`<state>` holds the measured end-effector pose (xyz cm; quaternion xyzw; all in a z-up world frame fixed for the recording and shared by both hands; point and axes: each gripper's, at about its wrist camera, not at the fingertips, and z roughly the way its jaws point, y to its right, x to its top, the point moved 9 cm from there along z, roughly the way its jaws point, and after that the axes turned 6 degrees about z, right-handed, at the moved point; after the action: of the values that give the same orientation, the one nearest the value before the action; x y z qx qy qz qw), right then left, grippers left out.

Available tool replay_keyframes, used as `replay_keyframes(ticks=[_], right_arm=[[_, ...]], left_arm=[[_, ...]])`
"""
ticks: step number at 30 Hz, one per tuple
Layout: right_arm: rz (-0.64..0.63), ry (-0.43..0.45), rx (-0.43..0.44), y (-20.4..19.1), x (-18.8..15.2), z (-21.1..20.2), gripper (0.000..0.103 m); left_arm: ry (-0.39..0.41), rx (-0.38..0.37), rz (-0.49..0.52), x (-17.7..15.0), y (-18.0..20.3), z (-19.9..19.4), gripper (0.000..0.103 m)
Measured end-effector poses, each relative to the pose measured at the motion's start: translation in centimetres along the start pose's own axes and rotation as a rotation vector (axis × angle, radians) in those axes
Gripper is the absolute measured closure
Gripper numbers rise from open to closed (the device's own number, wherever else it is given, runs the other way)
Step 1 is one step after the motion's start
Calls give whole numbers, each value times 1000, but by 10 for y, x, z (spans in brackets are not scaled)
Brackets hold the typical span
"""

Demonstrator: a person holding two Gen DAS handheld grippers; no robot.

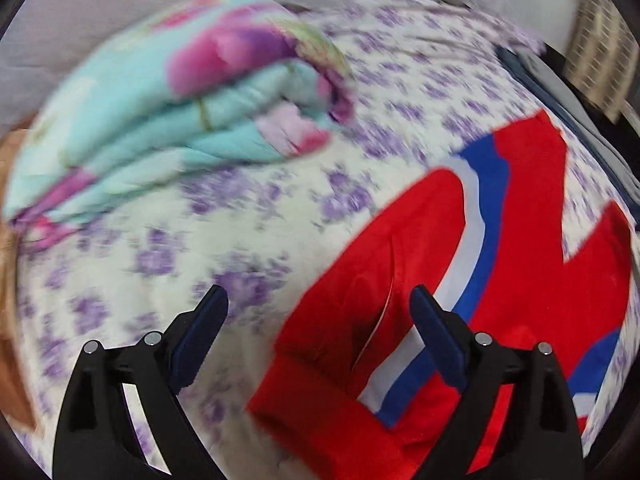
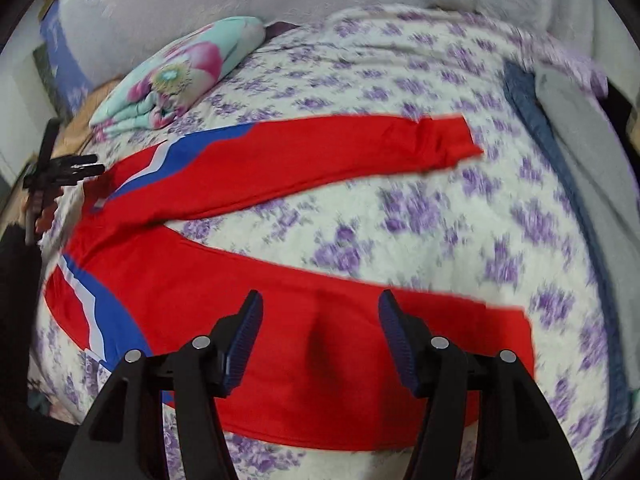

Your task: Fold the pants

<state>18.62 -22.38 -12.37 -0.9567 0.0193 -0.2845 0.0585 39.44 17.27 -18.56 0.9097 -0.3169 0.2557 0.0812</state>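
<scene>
Left gripper: black two-finger gripper with dark blue pads (image 1: 319, 300), bottom of the left wrist frame; its fingers stand wide apart and hold nothing. The left finger hangs over the bedsheet, the right finger over the red cloth. It also shows small at the left edge of the right wrist frame (image 2: 86, 168), just beside the waist end of the pants.

Right gripper: matching black gripper with ribbed blue pads (image 2: 320, 306), bottom centre of the right wrist frame; its fingers are spread apart with nothing between them, above the nearer leg. Whether the tips touch the cloth cannot be told.

Pants: red track pants with blue and white side stripes (image 2: 280, 292), spread flat on the bed. In the right wrist view the two legs splay from the waist at the left of the frame towards the right, the nearer leg across the lower middle, the farther leg across the centre, with sheet showing between them. In the left wrist view the waist end (image 1: 400, 280) fills the lower right.

Bedsheet: white sheet printed with purple flowers (image 2: 420, 220), under the pants, covering most of both frames.

Folded quilt: turquoise quilt with pink flowers (image 1: 180, 112), upper left of both frames, well apart from the pants.

Far edge: blue and grey cloth (image 2: 560, 128) along the right side of the bed.

Sharpness: both views are blurred.
</scene>
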Motion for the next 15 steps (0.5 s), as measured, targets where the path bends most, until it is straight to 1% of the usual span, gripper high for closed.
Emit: replay_keyframes(ticks=[1,2,3,4,5,6,7,9,10,11,13,15], right_arm=[[-28,2,8,-8,7,2,42],[-79,2,44,-26,19,9,42],[-113,-1,83,-42,29,16,42],[-140,-8,121,-55,37,23,42],[-182,-20,187,-80,52,33,42],[-216,-33,233,-98,64,42,42],[-258,-45,269,-118,76,50,42],[-367,-49,308,-159,112,73,40],[-402,-48,314,-170,123,82,37],[-451,-70,331,-187,136,96,36],[-515,-112,350,-207,151,120,36],[-570,-148,331,-218,164,145,36]], left_arm=[[-18,-29,-4,-4,0,10,13],[-38,-55,-16,-9,1,20,17],[-45,-96,-32,-15,3,30,37],[-2,-112,-31,-16,5,30,44],[39,-139,-20,-15,9,25,54],[53,-175,-20,-15,14,23,74],[57,-197,-22,-15,17,21,77],[68,-188,-15,-13,19,19,80],[74,-184,-13,-12,21,18,80],[79,-177,-9,-12,23,17,80],[92,-172,-7,-13,24,14,81],[103,-178,-8,-11,25,11,81]])
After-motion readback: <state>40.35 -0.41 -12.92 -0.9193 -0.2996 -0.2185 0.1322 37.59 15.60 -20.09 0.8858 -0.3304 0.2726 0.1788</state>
